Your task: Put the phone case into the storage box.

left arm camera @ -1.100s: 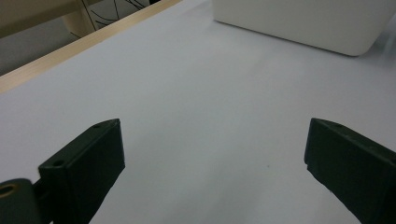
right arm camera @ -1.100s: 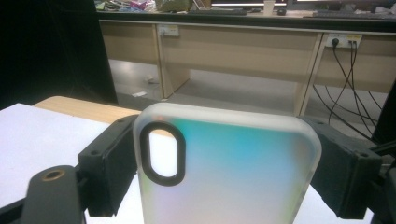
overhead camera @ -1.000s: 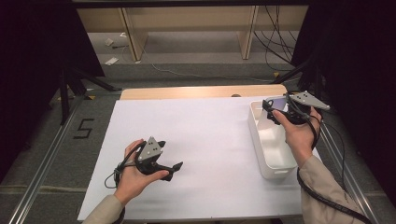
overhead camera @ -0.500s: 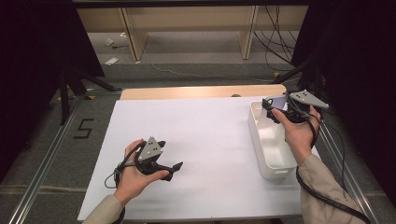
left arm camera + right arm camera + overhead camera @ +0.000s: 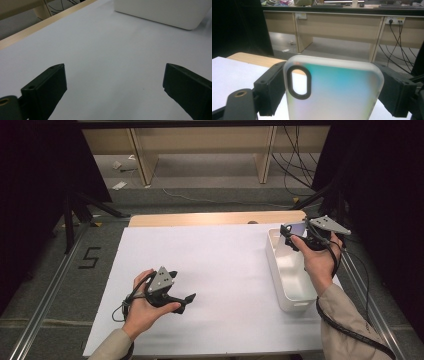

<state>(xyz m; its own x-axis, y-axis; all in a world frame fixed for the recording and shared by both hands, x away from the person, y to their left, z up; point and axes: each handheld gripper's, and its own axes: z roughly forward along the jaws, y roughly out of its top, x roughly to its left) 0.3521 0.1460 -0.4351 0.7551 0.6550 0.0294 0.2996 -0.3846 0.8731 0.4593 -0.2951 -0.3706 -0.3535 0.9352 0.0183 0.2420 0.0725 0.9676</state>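
Note:
My right gripper [image 5: 291, 232] hovers over the far end of a white bin [image 5: 274, 266] at the table's right side. It is shut on a translucent phone case [image 5: 298, 226]. In the right gripper view the case [image 5: 334, 92] stands upright between the two black jaws of that gripper [image 5: 332, 68], frosted white with a teal and pink sheen and a black-rimmed oval camera cutout at its upper left. My left gripper [image 5: 183, 287] rests low on the white sheet [image 5: 220, 265] at the near left, pointing right. In its own view the left gripper [image 5: 113, 75] stands wide open with bare sheet between the jaws.
The white bin [image 5: 162, 12] lies ahead of the left gripper, across the sheet. A wooden table edge [image 5: 215, 218] runs along the far side. Beyond it are wooden desk legs [image 5: 141, 160], cables and dark curtains. A metal rail [image 5: 47, 295] borders the left.

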